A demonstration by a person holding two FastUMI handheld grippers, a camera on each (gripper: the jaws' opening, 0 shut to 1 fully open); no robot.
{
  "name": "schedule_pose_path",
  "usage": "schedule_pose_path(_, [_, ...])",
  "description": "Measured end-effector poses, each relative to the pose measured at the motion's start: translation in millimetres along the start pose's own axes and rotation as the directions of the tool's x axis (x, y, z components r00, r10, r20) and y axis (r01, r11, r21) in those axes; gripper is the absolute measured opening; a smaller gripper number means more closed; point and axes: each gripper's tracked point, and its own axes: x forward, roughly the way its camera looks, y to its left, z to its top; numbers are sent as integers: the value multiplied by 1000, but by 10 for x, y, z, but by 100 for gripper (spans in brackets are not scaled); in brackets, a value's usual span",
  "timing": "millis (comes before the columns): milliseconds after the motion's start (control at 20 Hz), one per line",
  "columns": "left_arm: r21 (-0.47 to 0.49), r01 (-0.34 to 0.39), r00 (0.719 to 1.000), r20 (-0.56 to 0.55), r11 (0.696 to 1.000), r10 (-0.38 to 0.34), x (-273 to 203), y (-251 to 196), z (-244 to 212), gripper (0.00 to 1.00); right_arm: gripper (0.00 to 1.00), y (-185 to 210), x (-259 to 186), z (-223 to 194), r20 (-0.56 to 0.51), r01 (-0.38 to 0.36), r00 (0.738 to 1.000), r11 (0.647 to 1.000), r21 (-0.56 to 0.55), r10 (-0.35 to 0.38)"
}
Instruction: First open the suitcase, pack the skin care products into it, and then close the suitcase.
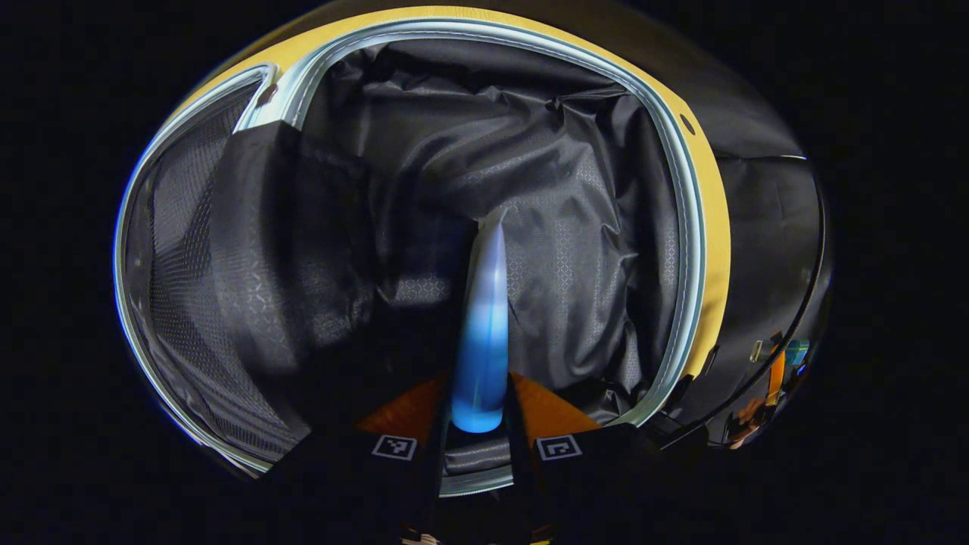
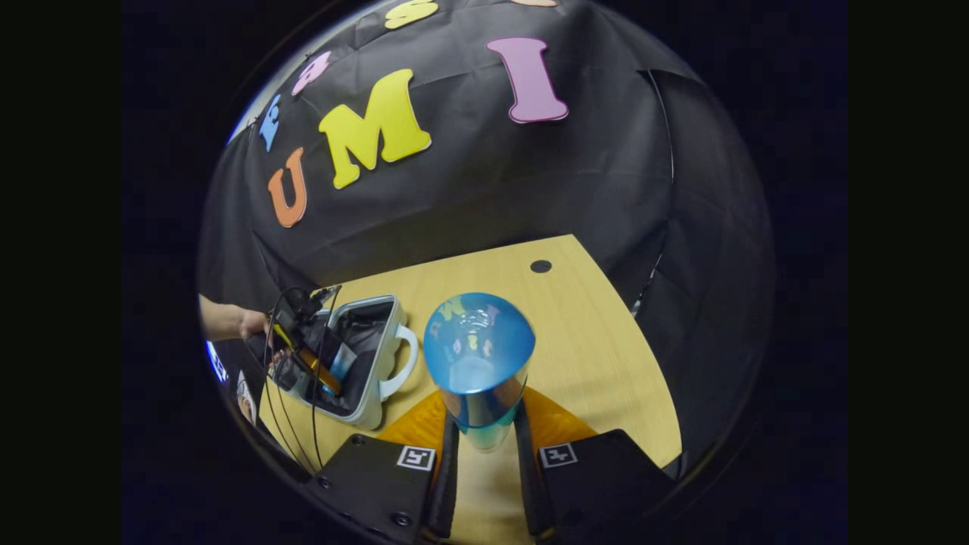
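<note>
On the pale wooden worktop [image 2: 590, 333] at frame centre lies the open grey suitcase [image 2: 369, 356]. My left hand-held gripper [image 1: 481, 443] grasps a blue-to-clear tube [image 1: 484, 333] over its lining; my right hand-held gripper [image 2: 484, 454] grasps a blue-capped bottle [image 2: 478, 363]. Packing step: next, lower and release.

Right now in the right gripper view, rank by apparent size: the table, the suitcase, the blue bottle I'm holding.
1. table
2. blue bottle, held in the right gripper; it sits close to the camera, so it looks inflated
3. suitcase, lying open farther off; its real size may exceed the bottle's

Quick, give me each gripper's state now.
Left gripper: shut on blue tube, over open suitcase.
Right gripper: shut on blue bottle.
</note>
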Motion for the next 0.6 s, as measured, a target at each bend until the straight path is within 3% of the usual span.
schedule_pose_path(100, [-14, 11, 1000, 13, 1000, -11, -25, -38, -9, 45, 33, 20, 0, -4, 3, -10, 1000, 1000, -10, 10])
schedule_pose_path(250, [0, -11, 999, 36, 1000, 11, -119, -60, -25, 63, 33, 63, 10, -14, 1, -27, 1000, 999, -32, 27])
schedule_pose_path(400, [3, -34, 994, 108, 999, 34, -273, -66, -27, 72, 33, 225, 12, -5, 5, -52, 999, 997, -59, 53])
schedule_pose_path(550, [-22, -25, 963, 268, 999, 30, -503, -129, -55, 80, 33, 497, 74, 36, -3, -103, 995, 991, -90, 103])
schedule_pose_path(600, [-26, -9, 942, 334, 1000, 17, -616, -183, -74, 93, 33, 630, 96, 63, -8, -126, 992, 987, -103, 126])
